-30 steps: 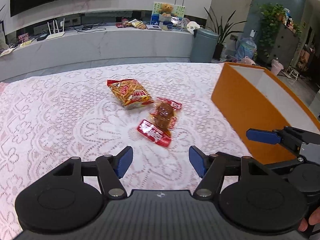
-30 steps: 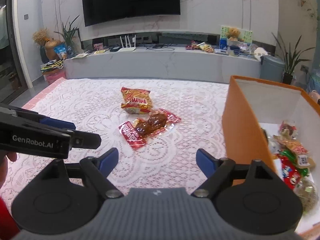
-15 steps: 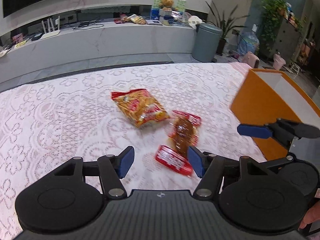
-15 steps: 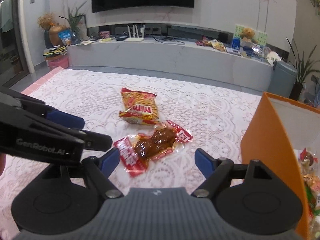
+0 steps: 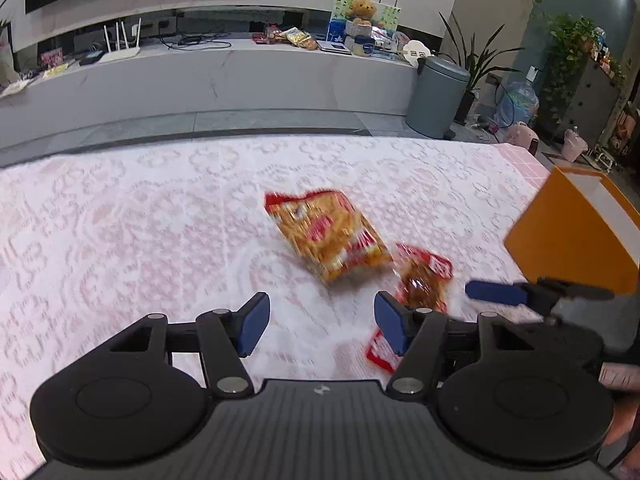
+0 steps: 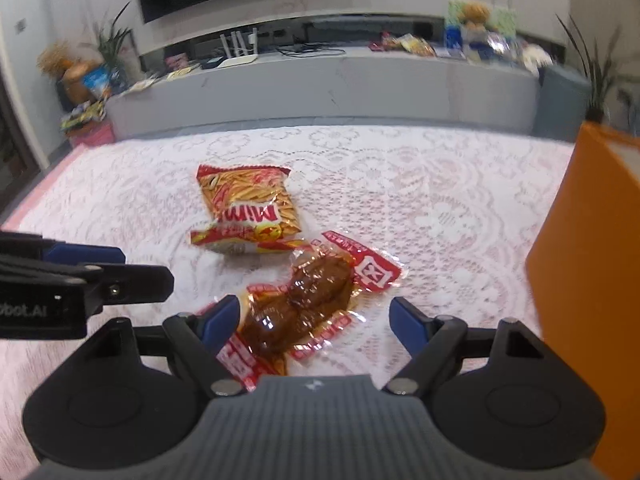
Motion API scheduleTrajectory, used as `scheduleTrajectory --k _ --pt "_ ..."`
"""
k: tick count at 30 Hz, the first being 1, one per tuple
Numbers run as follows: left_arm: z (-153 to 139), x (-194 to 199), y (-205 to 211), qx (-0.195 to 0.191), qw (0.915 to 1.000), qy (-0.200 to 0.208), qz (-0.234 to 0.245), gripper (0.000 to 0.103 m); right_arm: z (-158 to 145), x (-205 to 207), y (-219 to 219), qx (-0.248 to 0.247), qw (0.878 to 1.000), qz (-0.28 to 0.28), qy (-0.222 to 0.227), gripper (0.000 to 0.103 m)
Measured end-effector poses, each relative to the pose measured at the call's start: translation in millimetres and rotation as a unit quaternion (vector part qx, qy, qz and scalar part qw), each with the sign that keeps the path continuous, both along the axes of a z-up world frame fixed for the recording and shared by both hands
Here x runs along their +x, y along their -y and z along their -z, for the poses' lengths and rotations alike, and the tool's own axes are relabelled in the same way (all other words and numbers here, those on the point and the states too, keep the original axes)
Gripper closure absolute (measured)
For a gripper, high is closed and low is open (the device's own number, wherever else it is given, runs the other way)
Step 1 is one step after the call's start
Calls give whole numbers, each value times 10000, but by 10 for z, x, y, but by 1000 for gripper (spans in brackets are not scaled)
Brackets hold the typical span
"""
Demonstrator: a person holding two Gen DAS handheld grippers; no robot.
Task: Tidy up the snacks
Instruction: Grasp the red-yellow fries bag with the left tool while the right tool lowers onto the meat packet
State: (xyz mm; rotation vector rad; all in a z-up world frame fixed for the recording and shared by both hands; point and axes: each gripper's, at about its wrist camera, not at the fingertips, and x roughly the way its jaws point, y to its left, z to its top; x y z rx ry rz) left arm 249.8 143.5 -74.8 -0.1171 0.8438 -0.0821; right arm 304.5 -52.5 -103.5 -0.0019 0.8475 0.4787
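A red and yellow chip bag (image 5: 330,234) (image 6: 246,210) lies on the lace tablecloth. A clear red-edged pack of brown meat (image 6: 304,304) (image 5: 420,284) lies just right of it. My left gripper (image 5: 322,322) is open and empty, low over the cloth, a little short of the chip bag. My right gripper (image 6: 316,322) is open and straddles the near end of the meat pack. The orange box (image 5: 572,240) (image 6: 588,280) stands at the right; its inside is hidden now.
The pink lace tablecloth (image 5: 120,240) covers the table. A grey cabinet (image 5: 240,76) with clutter runs behind the table, with a grey bin (image 5: 438,96) and plants at its right end. My left gripper shows in the right wrist view (image 6: 80,276).
Both grippers moved forward and down toward the snacks. The right gripper now has the meat pack between its open fingers. The box's contents slid out of view.
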Motion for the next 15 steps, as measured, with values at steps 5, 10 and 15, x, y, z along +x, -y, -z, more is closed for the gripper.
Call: scheduleTrajectory --k 5,10,15 --pt "-67 274 -19 -78 10000 29 -13 32 92 76 -84 31 9998 168 -36 22" --pt "84 542 10 -277 9991 -51 -326 31 73 86 -104 -401 9991 53 139 23" --pt "241 712 -5 -466 9973 -197 -526 30 13 126 5 -809 9962 180 275 23"
